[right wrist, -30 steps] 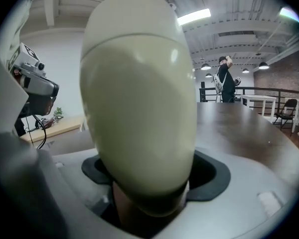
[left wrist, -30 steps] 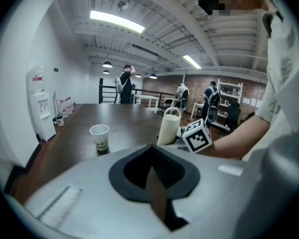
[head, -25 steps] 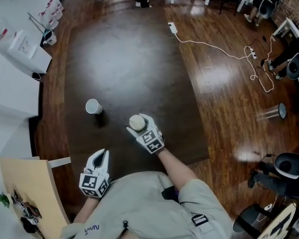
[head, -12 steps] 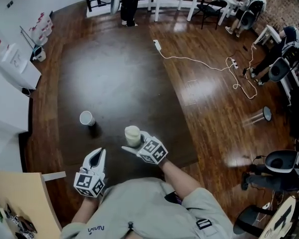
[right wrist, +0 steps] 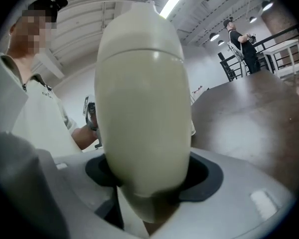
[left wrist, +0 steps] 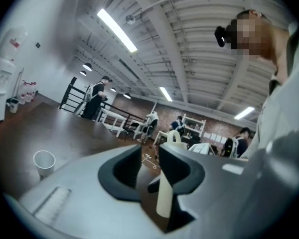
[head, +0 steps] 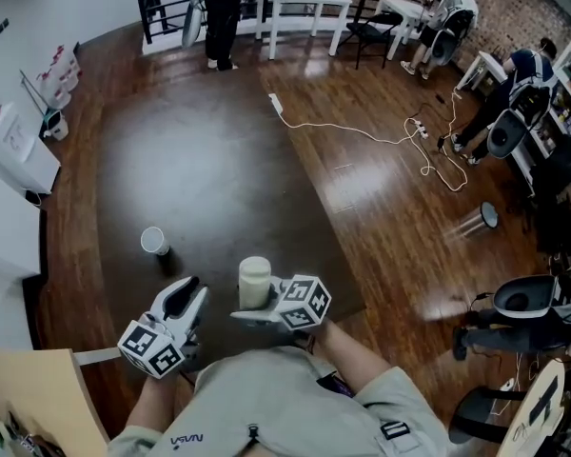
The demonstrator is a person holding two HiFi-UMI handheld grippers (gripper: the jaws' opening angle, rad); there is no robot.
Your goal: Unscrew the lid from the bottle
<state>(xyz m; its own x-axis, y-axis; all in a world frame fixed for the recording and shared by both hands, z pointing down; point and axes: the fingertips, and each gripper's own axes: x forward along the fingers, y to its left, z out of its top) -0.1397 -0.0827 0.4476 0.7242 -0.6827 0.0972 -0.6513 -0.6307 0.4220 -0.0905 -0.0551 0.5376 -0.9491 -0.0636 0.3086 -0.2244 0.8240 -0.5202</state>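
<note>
Bottle [head: 254, 284], lower centre of head view, pinched by right gripper [head: 251, 316]; left gripper [head: 185, 296] jaws opening, nothing between. Risk: smooth bottle may spin or slip in grip when lid [right wrist: 139, 26] twisted.

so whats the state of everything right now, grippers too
bottle: held in the right gripper, closed
lid: on the bottle
right gripper: jaws shut on the bottle
left gripper: jaws opening, slightly apart, nothing between them
cup: upright on the table, untouched
</note>
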